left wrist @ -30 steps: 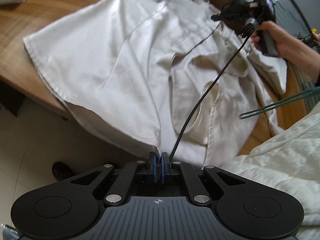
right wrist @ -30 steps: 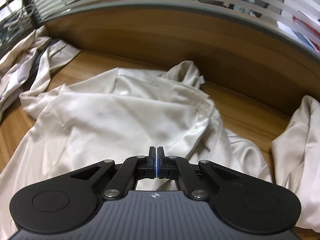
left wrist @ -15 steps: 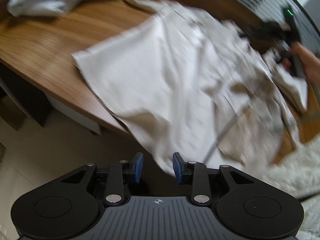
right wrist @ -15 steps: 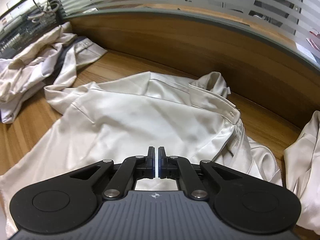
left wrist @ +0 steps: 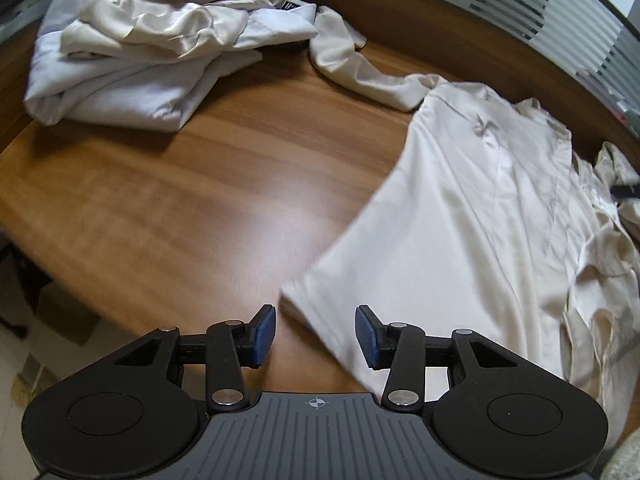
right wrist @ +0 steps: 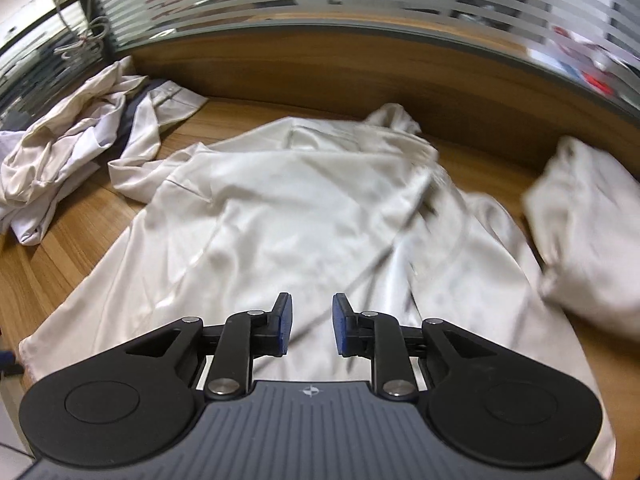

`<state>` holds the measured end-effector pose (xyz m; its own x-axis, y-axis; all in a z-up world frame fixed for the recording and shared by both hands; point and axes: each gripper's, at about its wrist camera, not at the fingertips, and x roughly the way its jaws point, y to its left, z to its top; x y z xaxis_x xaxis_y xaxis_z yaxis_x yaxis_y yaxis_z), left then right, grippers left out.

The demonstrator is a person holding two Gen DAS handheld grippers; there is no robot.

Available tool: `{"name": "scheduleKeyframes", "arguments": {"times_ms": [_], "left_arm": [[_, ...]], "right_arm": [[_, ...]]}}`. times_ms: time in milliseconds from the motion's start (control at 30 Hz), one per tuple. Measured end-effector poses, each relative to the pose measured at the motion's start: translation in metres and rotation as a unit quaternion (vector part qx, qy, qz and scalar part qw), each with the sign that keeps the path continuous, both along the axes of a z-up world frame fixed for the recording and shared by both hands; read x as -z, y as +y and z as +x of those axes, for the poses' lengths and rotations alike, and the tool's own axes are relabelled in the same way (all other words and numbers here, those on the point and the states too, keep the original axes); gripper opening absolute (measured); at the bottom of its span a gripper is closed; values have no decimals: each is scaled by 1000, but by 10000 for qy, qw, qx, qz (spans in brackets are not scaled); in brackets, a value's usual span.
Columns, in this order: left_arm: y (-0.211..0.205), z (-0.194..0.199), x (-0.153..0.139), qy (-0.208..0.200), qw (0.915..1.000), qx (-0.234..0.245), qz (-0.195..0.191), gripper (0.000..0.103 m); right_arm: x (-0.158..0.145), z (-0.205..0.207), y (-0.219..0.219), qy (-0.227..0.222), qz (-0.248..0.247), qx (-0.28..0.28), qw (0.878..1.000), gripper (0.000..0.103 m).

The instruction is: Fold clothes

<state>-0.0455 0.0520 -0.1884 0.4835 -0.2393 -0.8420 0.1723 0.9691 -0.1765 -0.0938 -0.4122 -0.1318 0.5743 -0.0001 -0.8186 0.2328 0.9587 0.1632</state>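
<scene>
A cream shirt (left wrist: 472, 216) lies spread on the wooden table (left wrist: 192, 200), collar toward the far wall. In the right wrist view the same shirt (right wrist: 288, 208) fills the middle. My left gripper (left wrist: 316, 334) hovers over the shirt's near-left hem corner; its jaws are opening and the blue pads hold nothing, though the hem shows in the gap below. Above the shirt's lower back panel, my right gripper (right wrist: 312, 324) also has its jaws opening, with no cloth pinched between them.
A heap of crumpled white and cream clothes (left wrist: 152, 44) sits at the table's far left, also seen as a pile (right wrist: 68, 152). Another cream garment (right wrist: 588, 232) lies at the right. A wooden wall panel (right wrist: 360, 68) with glass above bounds the far side. Floor (left wrist: 24, 344) shows past the table's near-left edge.
Both grippers have let go of the shirt and opened. The left gripper swung left, so bare table and the far clothes heap now show. The right gripper drew back and up.
</scene>
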Motion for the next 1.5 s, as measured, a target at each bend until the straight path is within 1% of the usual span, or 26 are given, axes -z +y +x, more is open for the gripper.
{"name": "scheduleKeyframes", "arguments": {"times_ms": [133,167,200,233,267,333,400,500,633,667,700,733,767,800,933,1067,1167,1267,1367,1433,1500], "left_arm": [[3,23,11,150,9992,341,-122,44],[3,28,13,176,9988,439,-124,33],[3,32,14,191,9984,528,-110,27],[3,34,15,197,9979,612,-102,13],[4,37,16,232,9973,681,-107,7],[7,41,14,179,9974,702,40,6],[15,45,12,89,9977,615,275,6],[30,53,7,-31,9979,349,546,6],[47,66,5,-58,9977,146,656,11],[50,68,4,-81,9979,114,633,19],[52,67,1,-133,9980,98,602,24],[53,66,-3,-192,9981,82,576,36],[54,63,-8,-263,9981,48,552,47],[54,60,-13,-331,9981,-2,512,48],[43,38,-30,-412,9988,-103,262,48],[13,6,-40,-442,9988,-167,135,48],[-19,-25,-45,-427,9986,-302,-12,49],[-56,-55,-47,-346,9983,-426,-180,49],[-88,-84,-51,-234,9959,-636,-596,49],[-112,-98,-53,-241,9951,-577,-770,49],[-138,-110,-54,-260,9960,-423,-742,49]], "right_arm": [[1,-39,4,99,-9,601,9981,27],[2,-49,6,121,-5,790,9968,27],[2,-60,7,143,-1,978,9951,27],[2,-71,9,159,4,1161,9931,27],[1,-82,12,159,8,1338,9909,27],[1,-103,17,172,-2,1659,9860,27],[0,-124,25,192,-8,1962,9804,27],[1,-153,37,230,-20,2329,9722,27],[6,-182,51,315,-74,2632,9642,27],[7,-188,53,331,-81,2689,9626,27],[9,-193,55,355,-76,2724,9615,27],[11,-196,56,377,-67,2721,9615,27],[12,-199,56,398,-59,2701,9620,27],[14,-200,55,417,-56,2641,9636,27],[14,-191,45,438,-25,2194,9746,27],[15,-169,19,392,78,1495,9880,27],[18,-152,-5,407,44,1002,9941,28],[22,-135,-35,380,-1,561,9977,30],[28,-118,-65,441,-114,178,9988,32],[32,-108,-82,529,-190,-62,9984,33],[35,-101,-95,597,-212,-274,9976,38]]}}
